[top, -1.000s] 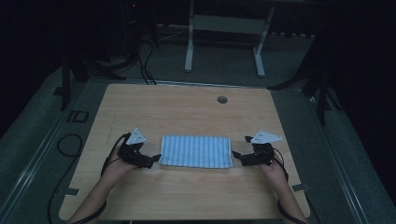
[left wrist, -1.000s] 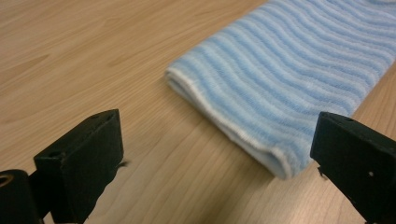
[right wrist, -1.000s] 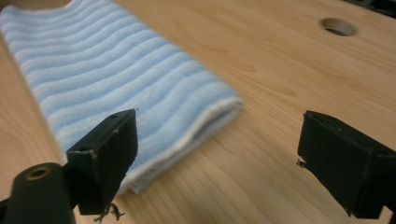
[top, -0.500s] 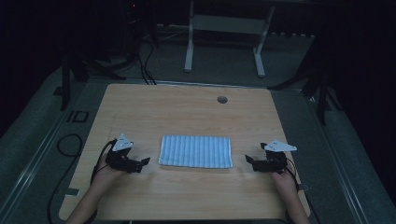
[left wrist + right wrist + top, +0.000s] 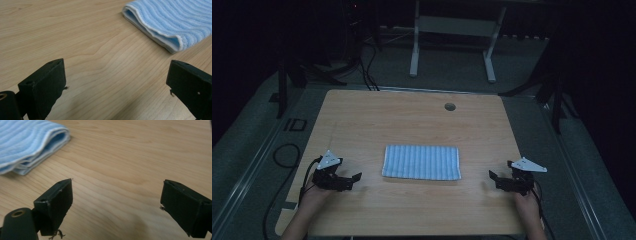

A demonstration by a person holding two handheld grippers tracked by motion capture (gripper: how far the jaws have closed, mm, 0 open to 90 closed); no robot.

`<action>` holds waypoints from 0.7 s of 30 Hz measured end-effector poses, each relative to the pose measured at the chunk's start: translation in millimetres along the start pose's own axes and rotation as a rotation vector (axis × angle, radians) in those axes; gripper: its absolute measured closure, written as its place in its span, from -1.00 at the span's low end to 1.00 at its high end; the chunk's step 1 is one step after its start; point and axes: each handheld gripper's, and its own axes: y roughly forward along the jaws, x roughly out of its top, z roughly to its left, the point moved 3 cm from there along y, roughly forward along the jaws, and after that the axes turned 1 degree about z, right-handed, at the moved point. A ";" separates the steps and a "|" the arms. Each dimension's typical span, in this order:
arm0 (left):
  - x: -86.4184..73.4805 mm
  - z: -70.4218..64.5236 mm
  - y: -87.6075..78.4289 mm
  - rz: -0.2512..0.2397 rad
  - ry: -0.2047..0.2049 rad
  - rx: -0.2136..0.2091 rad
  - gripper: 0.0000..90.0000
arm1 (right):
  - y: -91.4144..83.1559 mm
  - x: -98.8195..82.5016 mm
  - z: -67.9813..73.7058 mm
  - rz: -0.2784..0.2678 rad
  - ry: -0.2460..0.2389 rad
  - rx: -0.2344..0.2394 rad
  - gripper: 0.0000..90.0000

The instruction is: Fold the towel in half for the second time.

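Observation:
A folded blue-and-white striped towel (image 5: 422, 162) lies flat in the middle of the wooden table (image 5: 412, 120). My left gripper (image 5: 354, 179) rests on the table to the towel's left, open, nothing between its jaws. My right gripper (image 5: 493, 178) rests to the towel's right, also open and empty. In the left gripper view the towel's folded corner (image 5: 172, 22) lies ahead at upper right, beyond the gripper (image 5: 116, 77). In the right gripper view the towel's corner (image 5: 30, 142) lies at upper left, well clear of the gripper (image 5: 117, 195).
A round cable hole (image 5: 450, 106) sits near the table's far edge. A white metal frame (image 5: 452, 30) stands on the floor behind the table. Cables (image 5: 282, 155) trail on the floor at the left. The room around is dark.
Both grippers have drawn away from the towel's ends, outward and toward the table's near edge. The towel lies as before.

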 end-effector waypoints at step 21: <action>-21.3 21.6 -30.9 -0.119 -0.139 0.083 -0.93 | -19.0 -11.5 -21.5 -0.112 0.131 -0.087 -0.76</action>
